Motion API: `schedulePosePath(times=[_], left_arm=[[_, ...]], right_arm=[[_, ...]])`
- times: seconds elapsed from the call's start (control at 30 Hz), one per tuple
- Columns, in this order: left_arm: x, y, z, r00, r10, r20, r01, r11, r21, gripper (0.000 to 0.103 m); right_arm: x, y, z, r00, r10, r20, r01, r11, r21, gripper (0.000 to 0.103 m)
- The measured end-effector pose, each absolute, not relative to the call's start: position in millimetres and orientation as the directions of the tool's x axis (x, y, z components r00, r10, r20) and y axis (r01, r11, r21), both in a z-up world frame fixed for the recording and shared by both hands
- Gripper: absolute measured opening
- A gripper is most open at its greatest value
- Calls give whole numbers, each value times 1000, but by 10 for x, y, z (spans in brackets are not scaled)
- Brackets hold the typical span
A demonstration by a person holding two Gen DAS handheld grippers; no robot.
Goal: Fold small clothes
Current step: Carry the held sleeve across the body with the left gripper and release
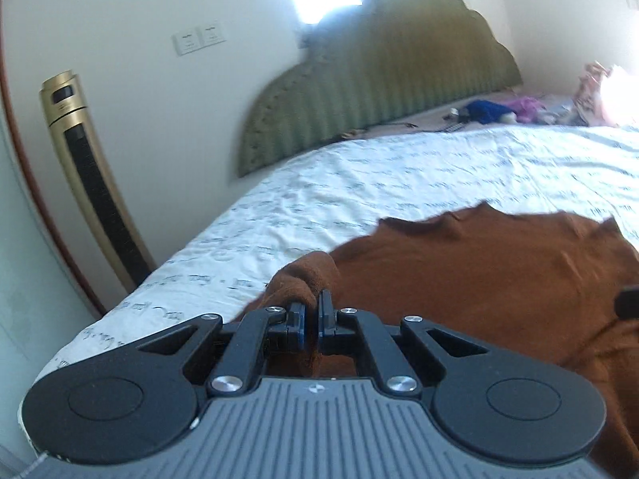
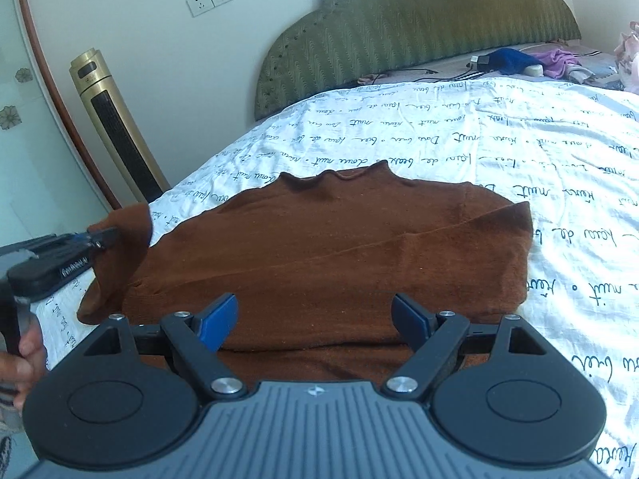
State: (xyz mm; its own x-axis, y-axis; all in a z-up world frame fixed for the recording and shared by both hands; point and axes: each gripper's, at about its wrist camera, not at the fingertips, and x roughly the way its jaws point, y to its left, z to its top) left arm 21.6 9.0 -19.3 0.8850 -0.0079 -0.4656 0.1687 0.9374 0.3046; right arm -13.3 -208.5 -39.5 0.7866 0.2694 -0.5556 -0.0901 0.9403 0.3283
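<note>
Rust-brown knit top [image 2: 339,247] lies spread on the white script-print bed sheet [image 2: 459,135]. Right side looks already folded in. Left gripper [image 1: 312,321] fingers pinched on its left sleeve, lifted; right gripper [image 2: 315,319] fingers wide apart w/ nothing held. Left fold & bottom fold remain.

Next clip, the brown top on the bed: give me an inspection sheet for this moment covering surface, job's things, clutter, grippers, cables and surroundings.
Surface: bed with a white script-print sheet, wrinkled.
Job's things: brown top lying flat, its right side already folded in; left sleeve lifted off the sheet.
Clutter: blue cloth and purple cloth near the headboard.
Grippers: left gripper jaws shut on the sleeve; right gripper jaws open above the top's lower part, holding nothing.
Cables: dark cable by the headboard.
Surroundings: green headboard, gold tower fan, wall sockets.
</note>
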Motion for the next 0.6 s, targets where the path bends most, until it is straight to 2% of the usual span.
schedulePosePath(times=[0.23,0.3,0.37,0.5,0.53,0.6], left_arm=[[65,-602,-751,842,-16,-539,290,856,428,8],[97,-688,-857,826,-33,-563,319,851,417,11],[130,-733,-952,789,-44,-613,361,841,404,19],[52,-642,-980,788,-118,-605,406,838,365,21],[66,-598,-975,781,-127,-611,407,846,344,23],[128,-475,-931,770,-139,-623,390,875,287,39]], right_arm=[[-24,-2225,-519,769,265,-582,-50,932,359,84],[24,-2222,-554,761,265,-592,-47,933,357,84],[56,-2196,-581,755,266,-599,-50,934,353,85],[98,-2114,-609,744,267,-612,-71,943,325,84],[103,-2090,-616,744,262,-615,-71,946,317,84],[115,-2073,-638,741,259,-619,-65,946,318,84]])
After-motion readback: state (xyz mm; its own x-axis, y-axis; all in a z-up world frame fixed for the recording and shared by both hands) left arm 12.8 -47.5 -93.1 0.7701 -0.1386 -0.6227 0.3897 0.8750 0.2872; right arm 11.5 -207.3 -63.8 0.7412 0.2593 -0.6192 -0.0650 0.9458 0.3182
